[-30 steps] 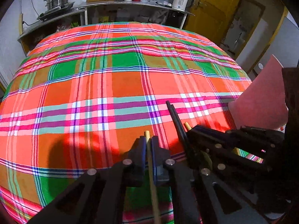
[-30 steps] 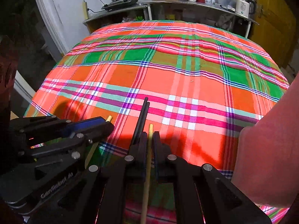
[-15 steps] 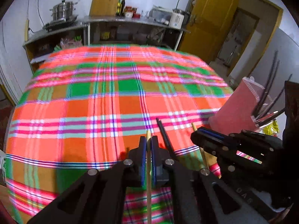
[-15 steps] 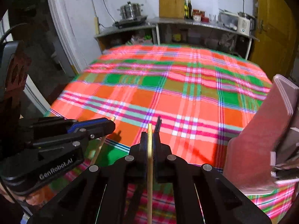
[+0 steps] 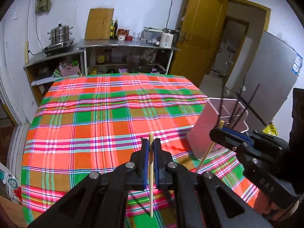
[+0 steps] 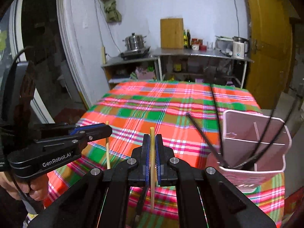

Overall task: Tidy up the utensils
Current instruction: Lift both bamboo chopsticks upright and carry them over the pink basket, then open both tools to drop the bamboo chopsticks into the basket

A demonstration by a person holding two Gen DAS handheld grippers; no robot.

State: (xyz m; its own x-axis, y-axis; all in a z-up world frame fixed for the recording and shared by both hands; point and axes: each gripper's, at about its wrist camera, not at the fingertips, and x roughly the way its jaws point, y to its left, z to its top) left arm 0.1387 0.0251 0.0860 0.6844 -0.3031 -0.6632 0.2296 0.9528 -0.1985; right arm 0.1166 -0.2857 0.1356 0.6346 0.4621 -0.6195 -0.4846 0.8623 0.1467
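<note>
My left gripper (image 5: 151, 142) is shut on a pale wooden chopstick (image 5: 151, 180) that hangs upright above the plaid table. My right gripper (image 6: 152, 136) is shut on another wooden chopstick (image 6: 152, 171), also upright; a dark chopstick sits beside it in the same jaws. Each gripper shows in the other's view: the right one (image 5: 220, 128) and the left one (image 6: 107, 128). A pink divided utensil holder (image 6: 254, 152) stands at the table's right, holding several black chopsticks (image 6: 207, 140). It also shows in the left wrist view (image 5: 205, 131).
The table wears an orange, green and pink plaid cloth (image 5: 106, 117). A steel counter (image 5: 123, 43) with a pot, cutting board, bottles and kettle runs along the back wall. A yellow door (image 5: 199, 38) and a grey fridge (image 5: 269, 72) stand to the right.
Both grippers have risen well above the table with their chopsticks held, and the views tilted up. The pink holder now shows its open top.
</note>
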